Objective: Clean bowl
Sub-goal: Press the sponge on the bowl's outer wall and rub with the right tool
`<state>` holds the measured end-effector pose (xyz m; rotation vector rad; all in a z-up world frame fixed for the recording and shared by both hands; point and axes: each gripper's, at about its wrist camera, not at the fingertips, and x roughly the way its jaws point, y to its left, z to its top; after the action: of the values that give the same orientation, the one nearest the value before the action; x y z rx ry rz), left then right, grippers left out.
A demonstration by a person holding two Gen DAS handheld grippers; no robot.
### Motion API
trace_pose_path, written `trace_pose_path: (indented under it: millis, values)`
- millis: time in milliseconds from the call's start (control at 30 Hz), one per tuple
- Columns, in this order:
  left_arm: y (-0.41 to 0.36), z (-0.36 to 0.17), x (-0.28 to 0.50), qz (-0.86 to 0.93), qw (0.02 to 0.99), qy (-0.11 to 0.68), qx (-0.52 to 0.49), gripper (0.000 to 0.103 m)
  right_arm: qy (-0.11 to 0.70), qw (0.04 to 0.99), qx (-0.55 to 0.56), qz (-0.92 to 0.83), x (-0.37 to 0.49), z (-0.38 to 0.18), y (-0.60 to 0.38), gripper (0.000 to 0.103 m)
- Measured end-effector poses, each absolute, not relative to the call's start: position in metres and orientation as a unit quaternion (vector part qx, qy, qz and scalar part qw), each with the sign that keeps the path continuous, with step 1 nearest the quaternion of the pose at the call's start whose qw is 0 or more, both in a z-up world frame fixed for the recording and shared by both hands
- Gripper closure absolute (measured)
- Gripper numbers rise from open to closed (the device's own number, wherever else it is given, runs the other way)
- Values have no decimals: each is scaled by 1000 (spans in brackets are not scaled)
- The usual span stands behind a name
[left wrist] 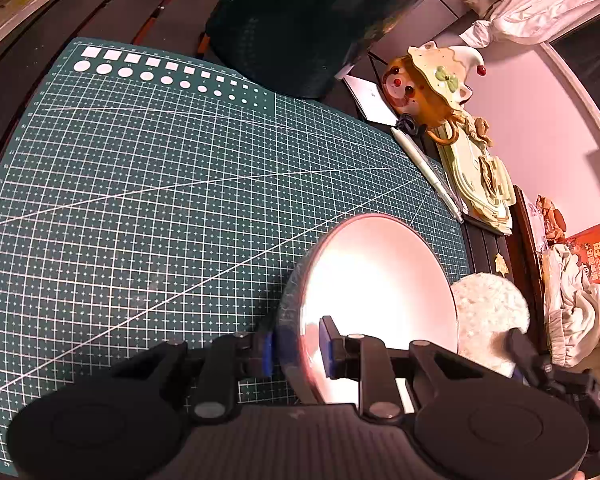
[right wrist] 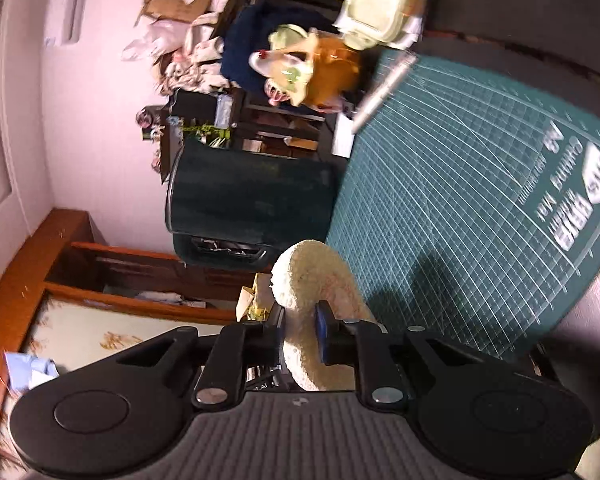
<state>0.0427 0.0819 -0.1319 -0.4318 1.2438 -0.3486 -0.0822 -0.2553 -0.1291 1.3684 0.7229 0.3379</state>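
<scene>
In the left wrist view my left gripper (left wrist: 298, 350) is shut on the rim of a shallow bowl (left wrist: 376, 280), white inside with a dark outer wall, held tilted on edge above the green cutting mat (left wrist: 160, 184). A fluffy cream round sponge (left wrist: 488, 312) sits just behind the bowl's right edge, held by the other gripper at the lower right. In the right wrist view my right gripper (right wrist: 300, 334) is shut on that cream sponge (right wrist: 320, 280), above the mat (right wrist: 460, 184). The bowl does not show clearly in this view.
A dark green mug (right wrist: 252, 204) stands at the mat's far edge. A clown-face ceramic piece (left wrist: 432, 80), a pale green tray (left wrist: 484, 184) and a pen (left wrist: 428, 168) lie along the mat's right side. Clothes and boxes sit beyond the table.
</scene>
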Motion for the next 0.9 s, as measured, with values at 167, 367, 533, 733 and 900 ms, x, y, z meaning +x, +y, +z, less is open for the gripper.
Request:
trace_pose_path:
  millis: [167,367,533,733,900]
  values:
    - [80,-132,42,-161,779,574,-197,81,351,681,628,135,-83,-151,-253,87]
    - [81,-132,43,-161,777,575,-201,81,335,701,612,146,-82,-132,-253,87]
    - [82,-131,42,-161,777,575,-199,81,315,691,633,147,-85,-137,-258,87]
    - [72,-132,50,-161,777,576,-198,81,346,684,629,132,-84,-149,-257,87]
    - [74,-133,48,-161,777,575,-197,81,309,700,628,145,-86,-131,-266,87]
